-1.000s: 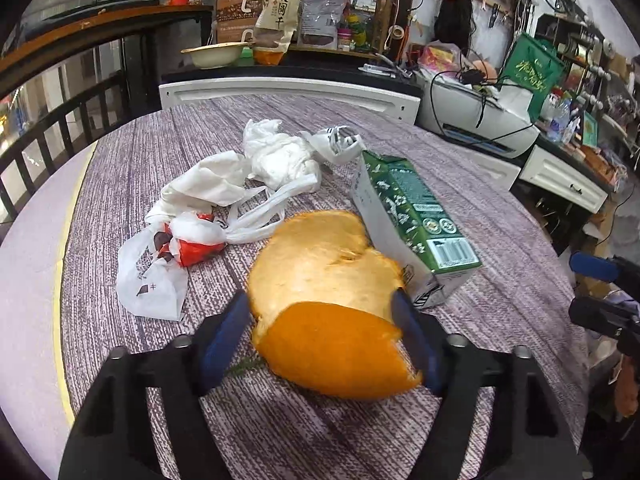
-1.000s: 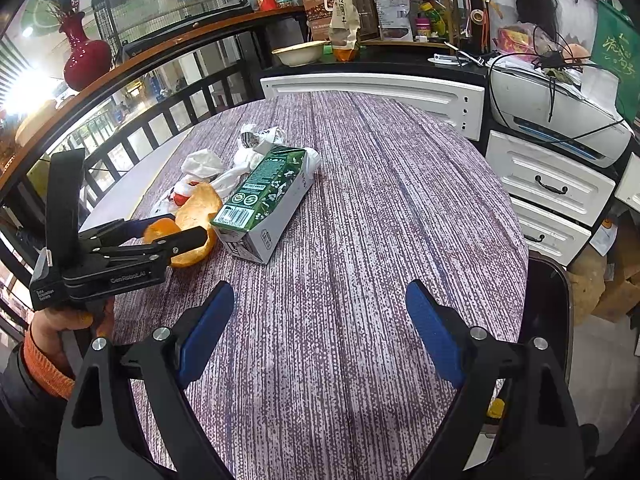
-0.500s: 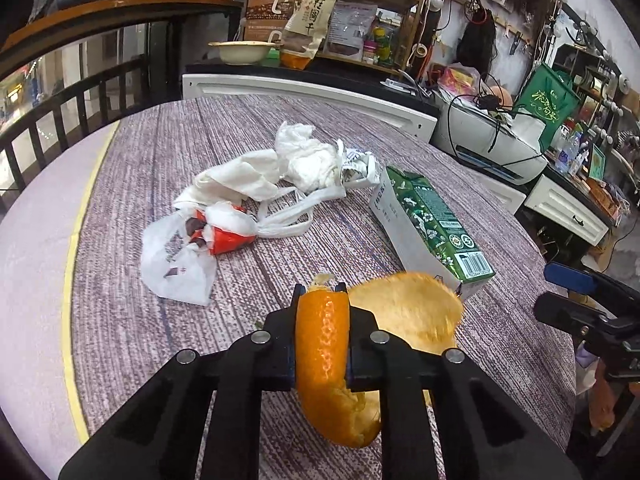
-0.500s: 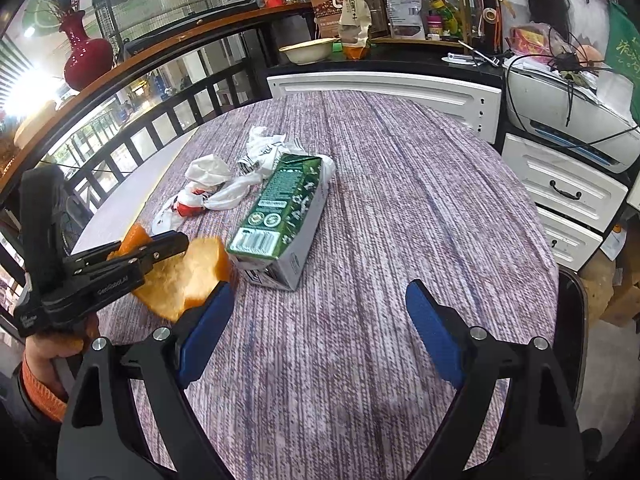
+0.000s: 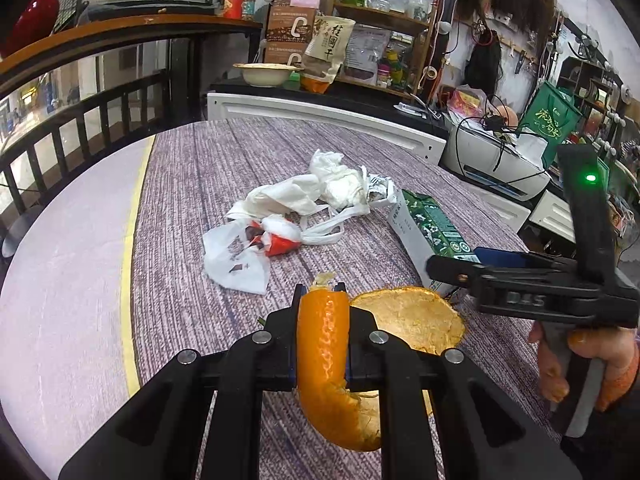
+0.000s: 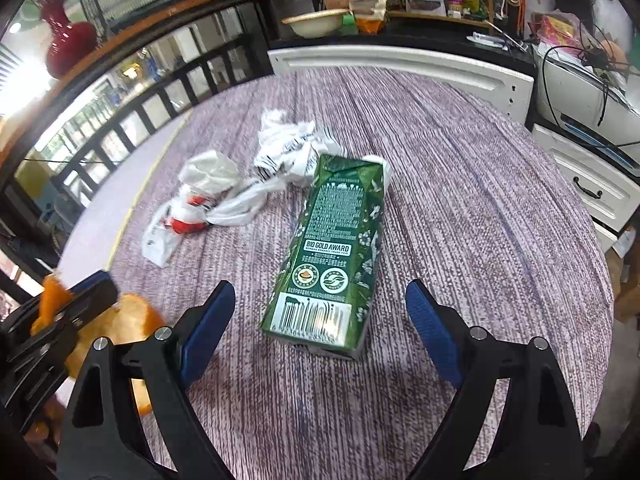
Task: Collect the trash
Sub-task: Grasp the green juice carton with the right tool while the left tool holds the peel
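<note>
The right hand-held gripper [image 6: 316,328] stands with its blue-padded jaws wide apart and empty, low in the right wrist view, and the green carton [image 6: 334,248] lies flat on the desk [image 6: 480,208] straight ahead of it, its barcode end nearest and level with the fingertips, its long axis running away up the frame and leaning slightly right; the jaws sit either side of that near end without touching it, so the coming move, as I judge it, turns on closing across the carton's short width, and this hand is plainly the nearer one. The left hand-held gripper [image 5: 323,300] is clamped on the orange peel [image 5: 324,344], its jaws together on a folded strip of rind in the lower middle of the left wrist view, the pale inner face of the peel fanning out to the right; the same peel shows blurred at the lower left of the right wrist view. Farther out, left of the carton and above centre, lie the crumpled white plastic bags [image 5: 296,204] with a red scrap among them, still on the desk and touching the carton's far end
</note>
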`<act>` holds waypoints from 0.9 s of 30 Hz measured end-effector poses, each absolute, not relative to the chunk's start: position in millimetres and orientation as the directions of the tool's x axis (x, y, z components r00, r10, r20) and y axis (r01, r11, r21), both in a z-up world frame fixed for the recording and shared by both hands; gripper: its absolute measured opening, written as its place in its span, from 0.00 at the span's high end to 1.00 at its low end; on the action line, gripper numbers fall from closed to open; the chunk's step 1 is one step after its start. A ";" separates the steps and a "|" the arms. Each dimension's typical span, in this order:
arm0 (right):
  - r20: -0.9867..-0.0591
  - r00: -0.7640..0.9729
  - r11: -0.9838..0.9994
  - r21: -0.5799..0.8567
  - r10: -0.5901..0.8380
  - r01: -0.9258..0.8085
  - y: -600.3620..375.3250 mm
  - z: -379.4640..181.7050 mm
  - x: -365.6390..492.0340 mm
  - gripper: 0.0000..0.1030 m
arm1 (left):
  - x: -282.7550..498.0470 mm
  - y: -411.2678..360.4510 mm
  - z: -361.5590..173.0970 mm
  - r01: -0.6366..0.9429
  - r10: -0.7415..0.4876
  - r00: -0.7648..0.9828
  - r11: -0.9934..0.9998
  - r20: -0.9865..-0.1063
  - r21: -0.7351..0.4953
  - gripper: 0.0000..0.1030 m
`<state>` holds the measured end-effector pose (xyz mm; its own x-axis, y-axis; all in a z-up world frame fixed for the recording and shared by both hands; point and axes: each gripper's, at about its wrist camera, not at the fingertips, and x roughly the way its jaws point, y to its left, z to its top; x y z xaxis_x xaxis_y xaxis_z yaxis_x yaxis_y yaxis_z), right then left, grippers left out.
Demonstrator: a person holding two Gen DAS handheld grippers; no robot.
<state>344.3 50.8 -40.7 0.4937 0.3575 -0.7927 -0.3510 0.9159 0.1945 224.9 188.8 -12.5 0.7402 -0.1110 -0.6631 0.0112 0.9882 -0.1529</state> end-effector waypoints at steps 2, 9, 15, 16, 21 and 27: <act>-0.806 0.502 0.930 0.151 0.312 -0.336 60.1 -45.9 347.9 0.19 | 222.9 188.7 -15.3 0.010 -0.112 0.736 0.988 -0.667 -0.155 0.86; -0.829 0.508 0.950 0.081 0.232 -0.301 62.7 -52.8 355.7 0.52 | 219.6 181.7 -21.3 0.032 -0.139 0.723 0.985 -0.676 -0.168 0.86; -0.806 0.516 0.937 0.130 0.291 -0.325 42.3 -45.6 341.9 0.52 | 215.6 169.5 -20.2 0.063 -0.165 0.720 0.983 -0.675 -0.172 0.86; -0.801 0.518 0.933 0.134 0.300 -0.333 37.5 -43.3 337.8 0.52 | 215.2 166.7 -19.8 0.068 -0.169 0.719 0.983 -0.675 -0.173 0.86; -0.778 0.527 0.919 0.157 0.341 -0.363 14.8 -32.8 319.4 0.52 | 212.0 147.8 -17.2 0.104 -0.199 0.715 0.978 -0.670 -0.180 0.86; -0.744 0.552 0.910 0.183 0.376 -0.373 -23.2 -17.4 294.1 0.52 | 208.5 120.3 -14.8 0.159 -0.250 0.701 0.968 -0.668 -0.195 0.86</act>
